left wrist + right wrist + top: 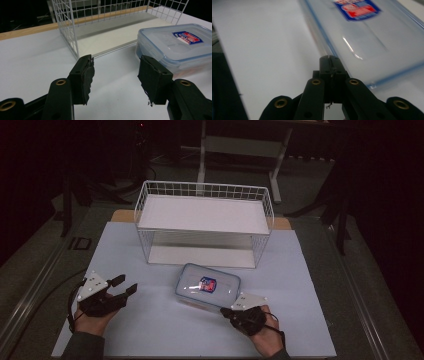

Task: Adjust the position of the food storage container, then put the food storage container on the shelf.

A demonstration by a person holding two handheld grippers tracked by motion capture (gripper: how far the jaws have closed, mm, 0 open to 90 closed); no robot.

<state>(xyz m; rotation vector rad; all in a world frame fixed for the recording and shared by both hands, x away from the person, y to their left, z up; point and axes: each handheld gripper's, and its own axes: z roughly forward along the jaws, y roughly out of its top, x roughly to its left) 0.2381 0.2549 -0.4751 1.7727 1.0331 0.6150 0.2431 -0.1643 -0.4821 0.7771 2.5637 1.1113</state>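
Right gripper (224, 311) clenched, empty, tips at lidded plastic food container (207, 286) near edge; left gripper (125, 285) spread wide, empty, well apart.

Wire rack (204, 222) sits at the far middle of the table (150, 330), two levels, open side facing the person. Lidded container (208, 287) lies on the table just in front of the rack's lower shelf — slightly right of centre, turned at an angle. Left gripper (125, 285) is near the left edge, well apart from the container. Right gripper (224, 311) is at the container's near right corner — touching or just beside, can't tell which.
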